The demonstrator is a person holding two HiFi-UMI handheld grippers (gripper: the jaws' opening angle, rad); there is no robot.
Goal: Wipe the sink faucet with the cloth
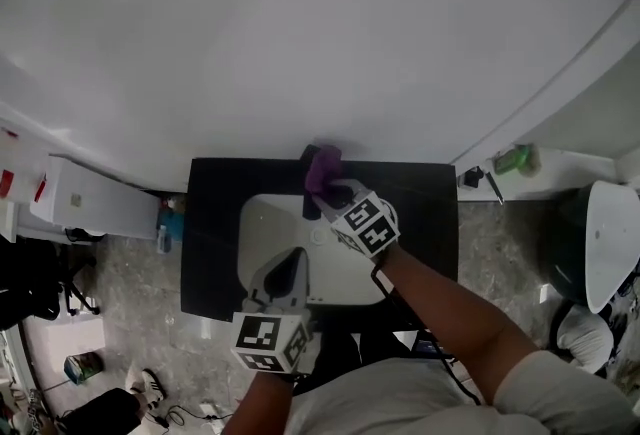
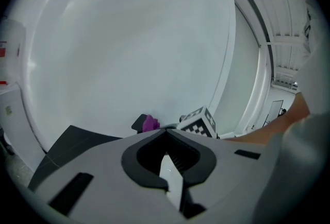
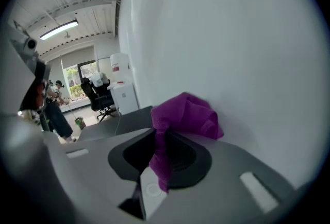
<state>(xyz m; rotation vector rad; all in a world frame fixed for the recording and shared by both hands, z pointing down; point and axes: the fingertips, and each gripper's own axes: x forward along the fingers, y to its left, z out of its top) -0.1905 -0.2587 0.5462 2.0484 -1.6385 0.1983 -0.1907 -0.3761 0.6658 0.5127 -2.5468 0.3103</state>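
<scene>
The cloth, pinched in the fingers of the right gripper, is pressed on the faucet at the sink's back. The left gripper, fingers pressed together and empty, is held farther off.

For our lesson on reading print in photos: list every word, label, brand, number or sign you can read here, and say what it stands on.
No text here can be read.
Red labels on the white cabinet: too small to read.
Red patch on the white unit in the background: blurred.
Two cubes with black-and-white square markers: patterns only, no letters or numbers.
</scene>
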